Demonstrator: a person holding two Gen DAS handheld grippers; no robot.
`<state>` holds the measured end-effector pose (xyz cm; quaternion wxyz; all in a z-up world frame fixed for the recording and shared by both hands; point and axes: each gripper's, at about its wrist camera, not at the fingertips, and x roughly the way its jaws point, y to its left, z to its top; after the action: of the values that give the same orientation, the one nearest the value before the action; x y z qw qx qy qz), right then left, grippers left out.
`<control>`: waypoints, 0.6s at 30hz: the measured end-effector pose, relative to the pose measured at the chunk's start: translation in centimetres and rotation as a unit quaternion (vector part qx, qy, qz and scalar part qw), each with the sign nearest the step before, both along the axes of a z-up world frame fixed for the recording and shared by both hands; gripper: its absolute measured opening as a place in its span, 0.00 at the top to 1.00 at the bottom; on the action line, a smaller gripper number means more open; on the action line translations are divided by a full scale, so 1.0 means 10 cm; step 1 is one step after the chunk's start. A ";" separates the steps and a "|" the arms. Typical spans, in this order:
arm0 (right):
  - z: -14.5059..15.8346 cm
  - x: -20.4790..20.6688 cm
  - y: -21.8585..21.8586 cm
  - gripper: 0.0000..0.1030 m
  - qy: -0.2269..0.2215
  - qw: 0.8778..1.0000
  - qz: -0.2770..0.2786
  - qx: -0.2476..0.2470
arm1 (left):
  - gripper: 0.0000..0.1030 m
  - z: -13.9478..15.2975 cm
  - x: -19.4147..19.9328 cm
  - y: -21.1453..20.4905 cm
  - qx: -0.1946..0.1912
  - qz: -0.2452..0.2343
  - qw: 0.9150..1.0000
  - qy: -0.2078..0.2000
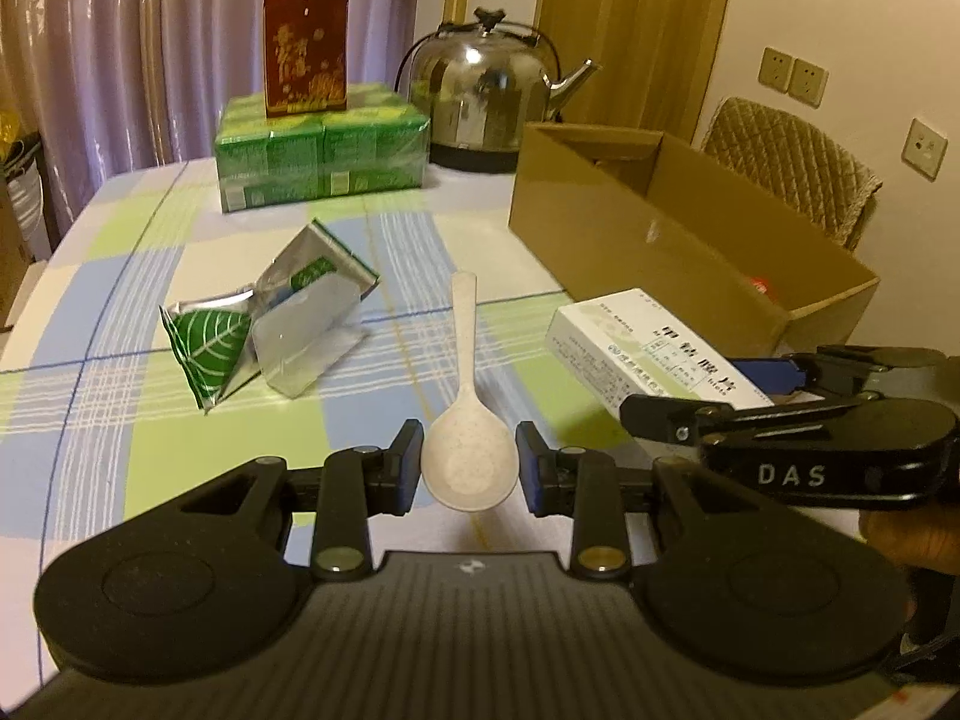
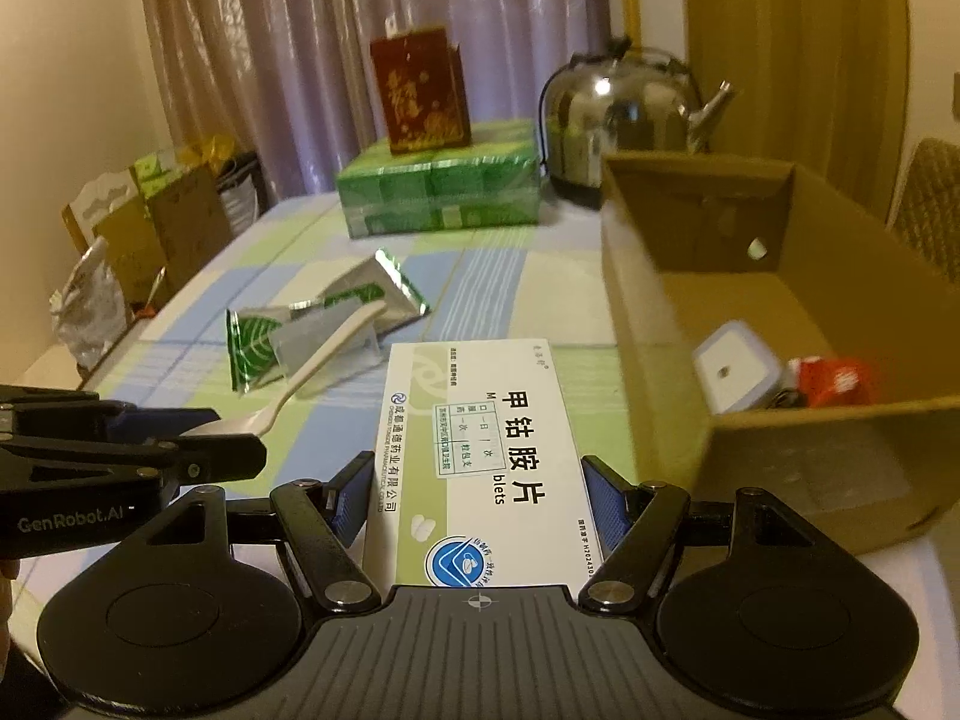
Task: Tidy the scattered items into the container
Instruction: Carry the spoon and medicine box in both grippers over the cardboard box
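A speckled white spoon (image 1: 468, 456) has its bowl between the pads of my left gripper (image 1: 470, 462), which is shut on it; the handle points away toward the table's middle. In the right wrist view that gripper (image 2: 231, 435) sits at the left with the spoon (image 2: 312, 372). My right gripper (image 2: 480, 510) is shut on a white medicine box (image 2: 480, 450) with green print, held just left of the open cardboard box (image 2: 780, 438). From the left wrist view the medicine box (image 1: 648, 354) hangs above the cloth beside the cardboard box (image 1: 660, 252). Crumpled green-and-silver foil packets (image 1: 270, 324) lie on the checked tablecloth.
Inside the cardboard box lie a white-and-blue tub (image 2: 735, 366) and a red item (image 2: 834, 381). At the table's back stand a steel kettle (image 1: 486, 96), a green wrapped pack (image 1: 324, 150) and a red carton (image 1: 306, 48). A padded chair (image 1: 792, 162) is behind the box. Bags (image 2: 150, 222) sit off the left edge.
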<state>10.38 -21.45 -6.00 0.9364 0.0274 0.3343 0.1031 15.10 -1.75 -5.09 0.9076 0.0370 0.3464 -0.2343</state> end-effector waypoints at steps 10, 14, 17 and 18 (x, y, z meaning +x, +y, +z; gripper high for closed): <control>0.46 -0.25 -0.19 0.33 -0.044 0.999 -0.020 0.015 | 0.73 0.35 -0.29 -0.13 0.003 -0.002 1.000 -0.028; 0.56 -0.32 -0.26 0.33 -0.054 0.998 -0.025 0.015 | 0.73 0.43 -0.35 -0.18 0.000 -0.004 0.999 -0.035; 0.62 -0.36 -0.31 0.33 -0.059 0.998 -0.033 0.017 | 0.73 0.48 -0.40 -0.24 0.001 -0.011 0.999 -0.039; 0.64 -0.37 -0.33 0.33 -0.060 0.997 -0.036 0.018 | 0.73 0.49 -0.41 -0.26 0.002 -0.013 0.999 -0.041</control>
<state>6.64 -24.77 0.36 0.9572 0.0503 0.2744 0.0772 10.98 -4.30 -0.18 0.9178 0.0527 0.3091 -0.2435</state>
